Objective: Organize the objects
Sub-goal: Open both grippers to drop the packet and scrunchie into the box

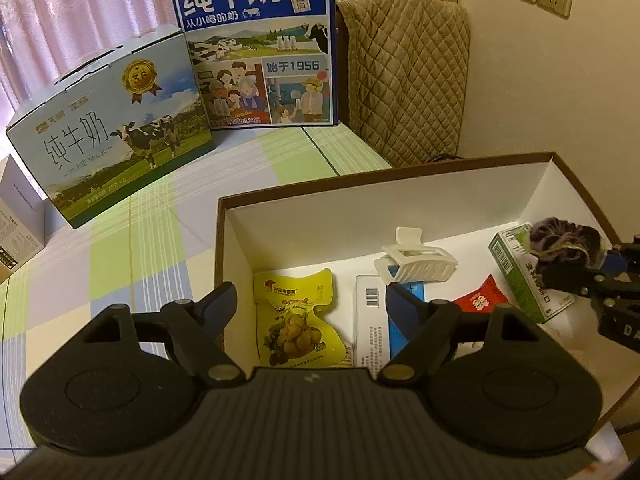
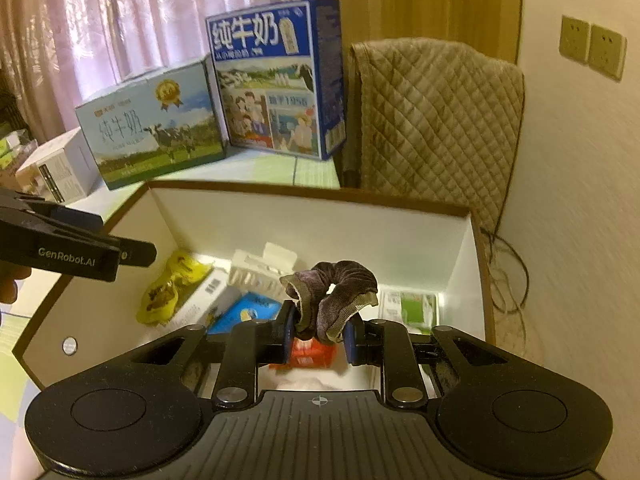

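The right gripper (image 2: 318, 330) has its fingers (image 2: 286, 330) closed on a purple velvet scrunchie (image 2: 334, 292), pinching its lower folds so that the loop stands up above the blue pads, over the open storage box (image 2: 312, 216) (brown rim, white inside). The left gripper (image 1: 310, 300) has its fingers (image 1: 218, 300) spread wide with nothing between them, one outside the box's left wall and the other above its contents. On the box floor a yellow snack pouch (image 1: 296, 320) lies near the left wall, just beside a white and blue carton (image 1: 372, 324); a white claw hair clip (image 1: 416, 260) rests on that carton's far end. A small red sachet (image 1: 482, 300) lies between the carton and a green and white carton (image 1: 524, 280) toward the right wall. The box sits on a checked cloth over the worktop (image 1: 120, 248), at whose far edge a lying milk case (image 1: 112, 136) is just beside an upright blue milk case (image 1: 260, 48). A quilted cover (image 1: 404, 76) hangs beyond the worktop's right corner.
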The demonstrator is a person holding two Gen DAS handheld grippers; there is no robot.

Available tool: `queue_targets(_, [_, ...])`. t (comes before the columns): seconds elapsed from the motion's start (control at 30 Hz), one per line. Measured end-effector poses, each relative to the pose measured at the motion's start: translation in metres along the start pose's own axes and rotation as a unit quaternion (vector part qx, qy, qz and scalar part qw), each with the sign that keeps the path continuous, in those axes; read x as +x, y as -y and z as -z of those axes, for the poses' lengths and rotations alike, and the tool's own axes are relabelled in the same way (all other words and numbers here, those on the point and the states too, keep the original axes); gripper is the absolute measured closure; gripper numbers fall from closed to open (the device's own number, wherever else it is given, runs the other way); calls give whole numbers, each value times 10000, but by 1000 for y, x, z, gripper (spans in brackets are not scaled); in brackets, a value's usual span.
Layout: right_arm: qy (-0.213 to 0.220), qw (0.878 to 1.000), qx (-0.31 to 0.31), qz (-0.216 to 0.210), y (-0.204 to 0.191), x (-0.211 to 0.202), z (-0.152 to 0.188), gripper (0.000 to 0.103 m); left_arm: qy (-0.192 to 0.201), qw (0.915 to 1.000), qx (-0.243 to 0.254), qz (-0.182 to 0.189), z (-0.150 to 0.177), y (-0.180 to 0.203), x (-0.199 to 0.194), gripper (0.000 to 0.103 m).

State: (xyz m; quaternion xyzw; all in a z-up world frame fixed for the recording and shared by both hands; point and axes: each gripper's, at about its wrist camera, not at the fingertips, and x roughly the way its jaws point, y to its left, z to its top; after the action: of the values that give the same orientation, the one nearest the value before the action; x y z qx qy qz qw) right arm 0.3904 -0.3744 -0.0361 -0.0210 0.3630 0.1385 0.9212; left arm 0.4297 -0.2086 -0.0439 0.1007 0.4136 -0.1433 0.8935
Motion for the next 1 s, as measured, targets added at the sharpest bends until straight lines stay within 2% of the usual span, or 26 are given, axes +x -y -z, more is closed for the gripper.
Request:
queue_targets(0.17, [337, 9992, -69, 225, -2, -1, -9, 50, -9, 10000, 21, 13, 1, -2, -6, 19])
queue_targets(0.3, [443, 9988, -24, 228, -1, -4, -12, 47, 13, 10000, -6, 46, 4, -3, -10, 16])
queue_targets(0.67, [173, 9997, 193, 3, 0, -18, 8, 41, 26, 9998, -13, 178, 13, -2, -20, 14])
queue_targets(1.0, [135, 9995, 275, -96, -13, -44, 24, 38, 74, 9995, -7, 308, 27, 2, -44, 10])
